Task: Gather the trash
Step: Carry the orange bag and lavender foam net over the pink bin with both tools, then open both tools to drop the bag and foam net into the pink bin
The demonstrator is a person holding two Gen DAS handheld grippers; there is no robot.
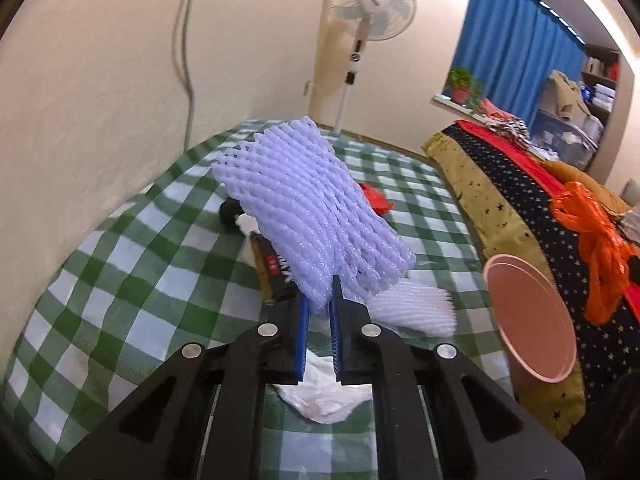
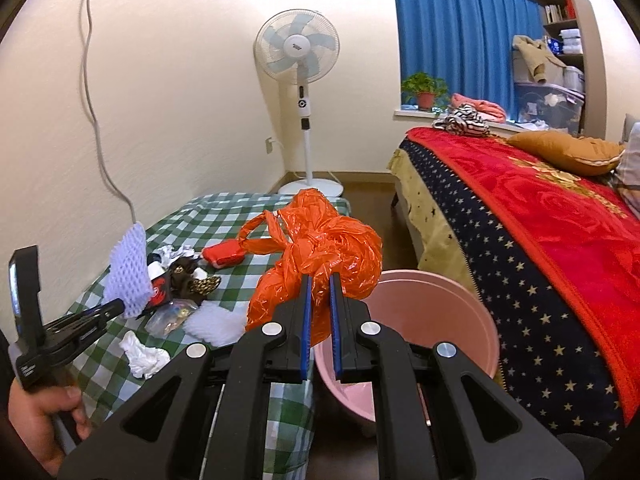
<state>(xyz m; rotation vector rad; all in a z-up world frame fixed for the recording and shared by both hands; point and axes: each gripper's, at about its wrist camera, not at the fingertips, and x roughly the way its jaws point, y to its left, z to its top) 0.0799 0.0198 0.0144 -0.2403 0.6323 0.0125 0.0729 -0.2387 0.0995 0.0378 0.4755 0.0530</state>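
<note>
My left gripper (image 1: pixel 319 300) is shut on a white foam fruit net (image 1: pixel 312 208) and holds it raised above the green checked table (image 1: pixel 132 272); the net also shows in the right wrist view (image 2: pixel 129 268). My right gripper (image 2: pixel 320 280) is shut on a crumpled orange plastic bag (image 2: pixel 320 248), held over the near rim of the pink bin (image 2: pixel 432 320). In the left wrist view the bin (image 1: pixel 532 320) and the bag (image 1: pixel 592 248) are at the right. More trash lies on the table: a crumpled white tissue (image 1: pixel 324 396), a second foam net (image 1: pixel 412 308), a dark wrapper (image 1: pixel 276 272).
A red packet (image 2: pixel 224 256), a clear bag (image 2: pixel 172 316), another tissue (image 2: pixel 142 354) and patterned wrappers (image 2: pixel 192 280) lie on the table. A bed (image 2: pixel 540 232) with a red blanket stands right of the bin. A standing fan (image 2: pixel 300 56) is in the corner.
</note>
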